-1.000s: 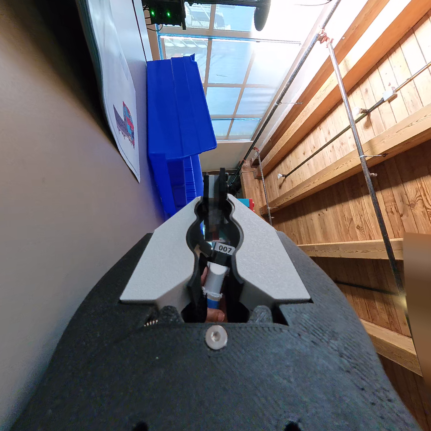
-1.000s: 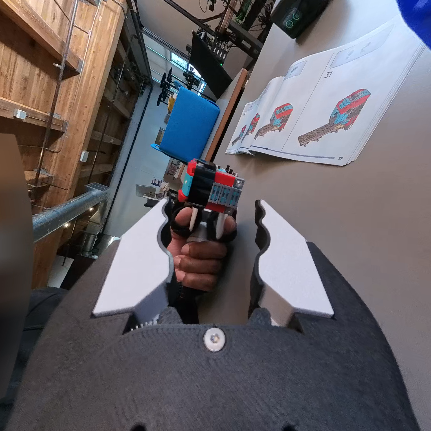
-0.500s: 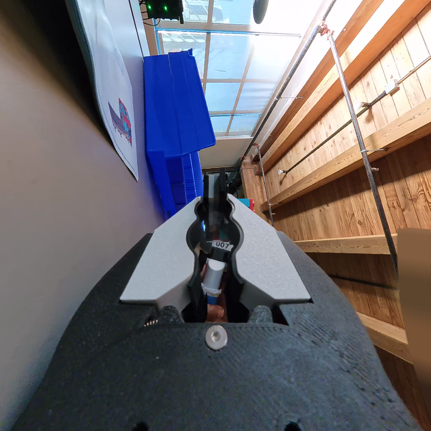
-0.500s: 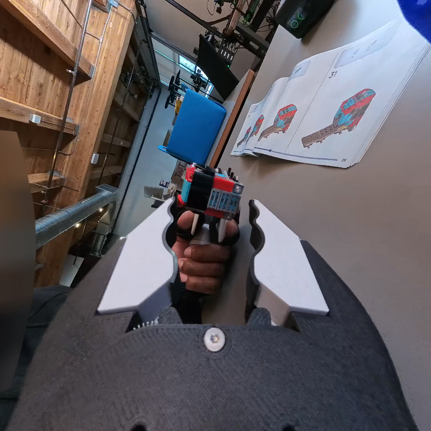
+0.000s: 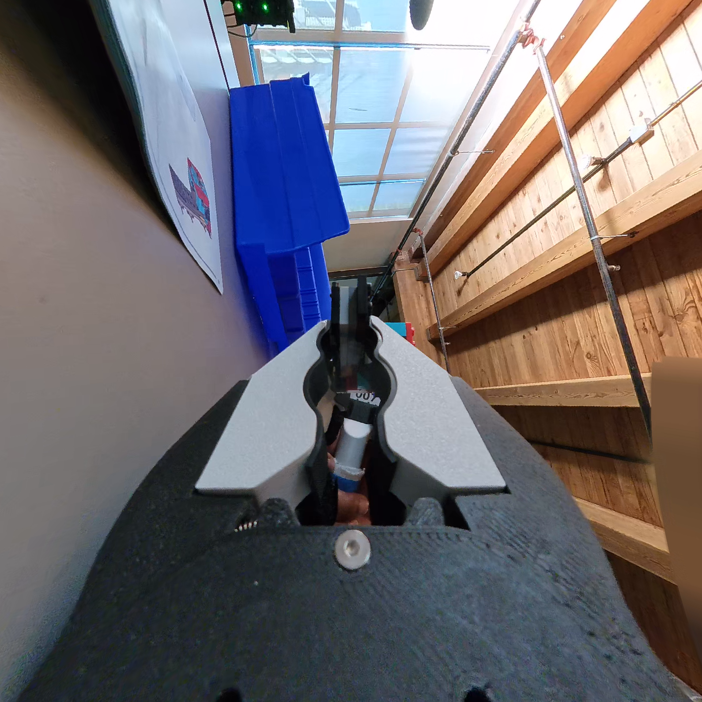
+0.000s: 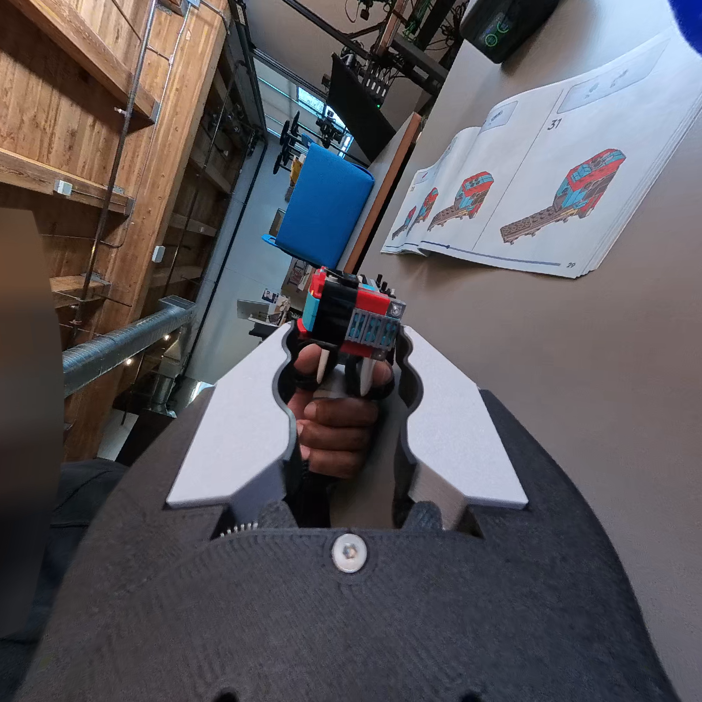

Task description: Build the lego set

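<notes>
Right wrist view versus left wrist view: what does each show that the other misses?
Only the right wrist view: the lego model's full side at the right gripper's fingertips, and a blue chair. Only the left wrist view: window panes and the blue bin's whole face. Both: instruction booklet, grey table, wooden wall; the left view catches only a sliver of the model.

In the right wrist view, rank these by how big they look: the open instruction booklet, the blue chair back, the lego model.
1. Instruction booklet: takes up the most picture area.
2. Blue chair back: smaller, but it stands well behind the table, so its real size is unsure.
3. Lego model: smallest, though nearest the camera.
</notes>
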The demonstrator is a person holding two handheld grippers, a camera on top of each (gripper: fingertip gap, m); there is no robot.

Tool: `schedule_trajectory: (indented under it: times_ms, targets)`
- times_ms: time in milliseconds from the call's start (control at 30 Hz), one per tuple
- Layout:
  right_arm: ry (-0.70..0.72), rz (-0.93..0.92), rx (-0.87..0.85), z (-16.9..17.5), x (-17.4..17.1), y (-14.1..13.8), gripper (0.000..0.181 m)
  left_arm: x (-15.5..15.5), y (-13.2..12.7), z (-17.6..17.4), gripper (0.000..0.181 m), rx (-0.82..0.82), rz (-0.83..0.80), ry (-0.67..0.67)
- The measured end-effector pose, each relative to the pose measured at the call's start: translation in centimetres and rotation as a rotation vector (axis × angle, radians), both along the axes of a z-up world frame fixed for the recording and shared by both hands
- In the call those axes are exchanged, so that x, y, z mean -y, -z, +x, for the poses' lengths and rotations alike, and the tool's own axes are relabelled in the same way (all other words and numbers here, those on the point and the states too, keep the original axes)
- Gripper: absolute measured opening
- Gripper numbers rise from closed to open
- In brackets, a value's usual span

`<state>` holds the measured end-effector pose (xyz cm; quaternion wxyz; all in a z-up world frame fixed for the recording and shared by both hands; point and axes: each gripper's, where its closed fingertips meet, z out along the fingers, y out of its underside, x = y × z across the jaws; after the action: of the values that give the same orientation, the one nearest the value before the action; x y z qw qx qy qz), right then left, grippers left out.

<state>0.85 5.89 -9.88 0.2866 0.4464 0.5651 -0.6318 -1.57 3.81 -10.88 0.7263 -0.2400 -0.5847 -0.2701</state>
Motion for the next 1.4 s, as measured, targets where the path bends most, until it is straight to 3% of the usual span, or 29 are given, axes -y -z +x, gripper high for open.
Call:
schedule_trajectory:
  times_ms: [733,1400]
  targets:
    - [0.011,0.006,0.035,0.42,0.0,-0.11,0.048,0.0,-0.22,0.08,0.015,-0.022,-0.016,0.003]
    - [-0.062,-0.032,0.07,0.81,0.02,-0.32,0.049,0.04,-0.67,0.21,0.015,-0.057,-0.034,0.013]
